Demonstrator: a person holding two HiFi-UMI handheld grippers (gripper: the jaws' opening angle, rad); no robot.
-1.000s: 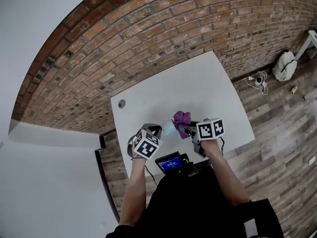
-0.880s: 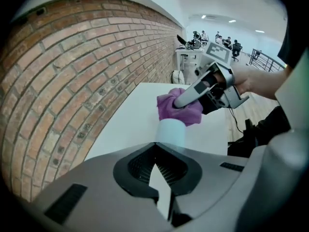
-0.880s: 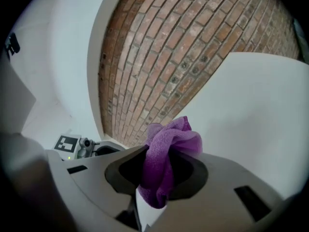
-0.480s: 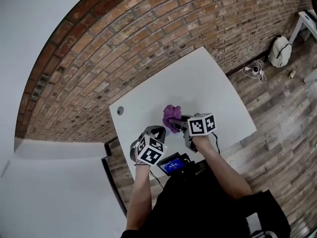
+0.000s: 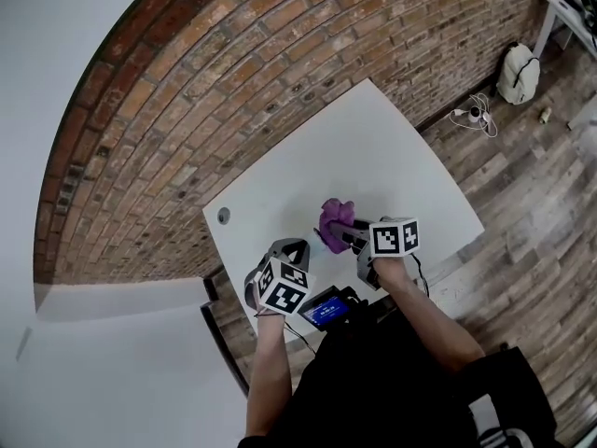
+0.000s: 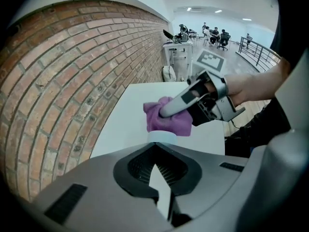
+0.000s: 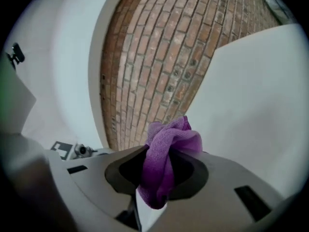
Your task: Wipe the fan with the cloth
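**An open-plan office or lab floor**

We see a brick wall (image 5: 233, 82), a wood-plank floor (image 5: 522, 213) and a plain white desk (image 5: 373, 147). Farther off, people (image 6: 217, 33) sit at workstations under ceiling lights (image 6: 203, 9), near a railing (image 6: 258, 52). A backpack (image 5: 516, 73) and cables (image 5: 471, 115) lie by the wall.

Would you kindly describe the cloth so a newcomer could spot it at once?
Find the white table against the brick wall. Near the person's side, the right gripper pinches a bunched cloth. It is the only purple thing there.

No legible text (none anywhere)
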